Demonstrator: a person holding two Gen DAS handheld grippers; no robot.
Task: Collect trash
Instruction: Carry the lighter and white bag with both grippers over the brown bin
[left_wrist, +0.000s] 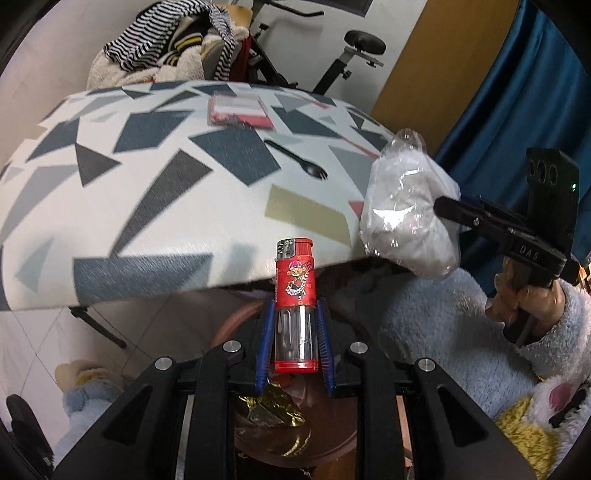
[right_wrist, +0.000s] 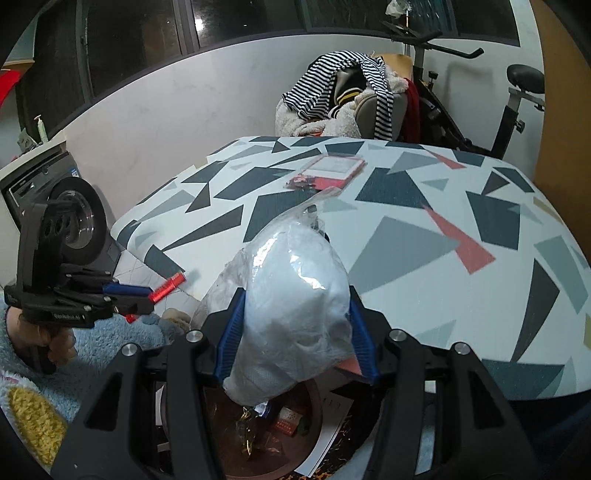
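"DAS" embossed on the right gripper (left_wrist: 439, 210) body, lighter (left_wrist: 295, 291) print illegible

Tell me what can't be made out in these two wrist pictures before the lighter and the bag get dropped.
- Trash bin: both wrist views, rim and contents mostly hidden by the gripper bodies.
- Plastic bag: right wrist view, wrinkled glare hides what the white stuff is.
- Red packet: left wrist view, motion blur, print unreadable.
- Lighter in the left gripper: label print too small.
- Black fork: right wrist view, hidden behind the bag.
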